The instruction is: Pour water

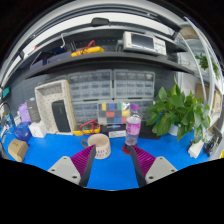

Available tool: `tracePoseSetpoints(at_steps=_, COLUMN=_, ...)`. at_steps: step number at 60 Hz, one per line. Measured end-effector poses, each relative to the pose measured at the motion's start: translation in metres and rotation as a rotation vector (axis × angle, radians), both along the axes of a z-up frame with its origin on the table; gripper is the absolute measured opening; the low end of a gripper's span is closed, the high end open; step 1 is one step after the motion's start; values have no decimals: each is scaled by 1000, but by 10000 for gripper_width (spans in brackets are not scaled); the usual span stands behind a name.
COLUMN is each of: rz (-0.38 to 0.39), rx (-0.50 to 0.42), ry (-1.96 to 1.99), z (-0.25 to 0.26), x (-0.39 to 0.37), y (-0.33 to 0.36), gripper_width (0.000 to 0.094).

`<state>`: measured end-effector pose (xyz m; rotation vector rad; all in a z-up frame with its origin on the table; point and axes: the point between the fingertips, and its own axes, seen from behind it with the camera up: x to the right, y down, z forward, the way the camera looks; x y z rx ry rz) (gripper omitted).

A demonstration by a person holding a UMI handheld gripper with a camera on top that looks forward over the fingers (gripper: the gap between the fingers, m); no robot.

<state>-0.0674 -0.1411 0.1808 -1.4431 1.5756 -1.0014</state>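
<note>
We're sitting at the start of the pour, by our read; nothing is being held yet. The gripper [112, 163] fingers are spread apart at the bottom centre of the frame, pink pads facing inward, with only bare blue bench [50, 148] between them.

The bottle [133, 128], clear with a pink label, is standing upright just right of frame centre, beyond the fingers and untouched; we can't tell its water level or whether a cap is on. The mug [100, 146], pale with a handle, is sitting just left of the bottle, slightly nearer the fingers; we're assuming it's the receiving vessel, contents not visible.

A green plant [178, 110] is crowding the right of the frame, close behind the bottle.

Still to do, as we're judging it: approach, clamp the bottle, lift, tilt over the mug, set back; so effectively the whole task is remaining.
</note>
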Motion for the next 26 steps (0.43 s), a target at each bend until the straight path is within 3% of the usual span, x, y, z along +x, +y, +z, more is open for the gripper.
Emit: tracePoseSetpoints(at_steps=26, rz=35, rx=-24, ry=-47, z=48, x=-30, y=51, gripper_width=697)
